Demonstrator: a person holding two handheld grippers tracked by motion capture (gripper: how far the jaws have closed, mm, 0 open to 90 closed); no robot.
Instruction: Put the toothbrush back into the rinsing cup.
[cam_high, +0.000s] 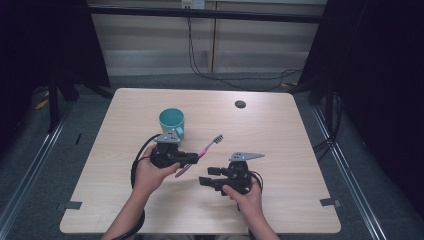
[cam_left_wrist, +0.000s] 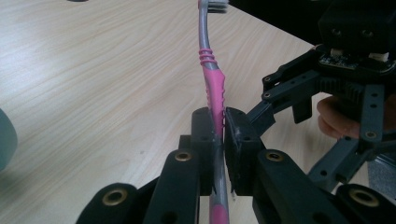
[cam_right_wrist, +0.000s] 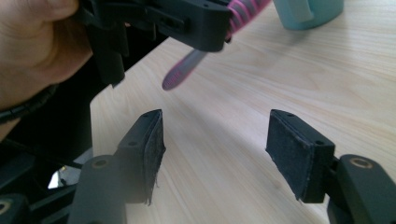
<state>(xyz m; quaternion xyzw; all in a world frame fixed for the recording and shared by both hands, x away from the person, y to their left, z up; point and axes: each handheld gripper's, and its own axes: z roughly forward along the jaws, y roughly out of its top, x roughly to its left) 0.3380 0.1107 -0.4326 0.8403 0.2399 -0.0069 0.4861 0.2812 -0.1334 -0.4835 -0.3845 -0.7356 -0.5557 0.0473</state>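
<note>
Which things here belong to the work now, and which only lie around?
In the job:
- toothbrush, clamped in the left claw
- cup, likely its target
- right claw, open, close by

Lying about:
- cable hole in the table
- cables on the floor behind

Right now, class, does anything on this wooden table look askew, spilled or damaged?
Nothing stands out. The teal plastic cup stands upright, and the left gripper clamps the pink and grey toothbrush mid-handle; the right gripper is open.
</note>
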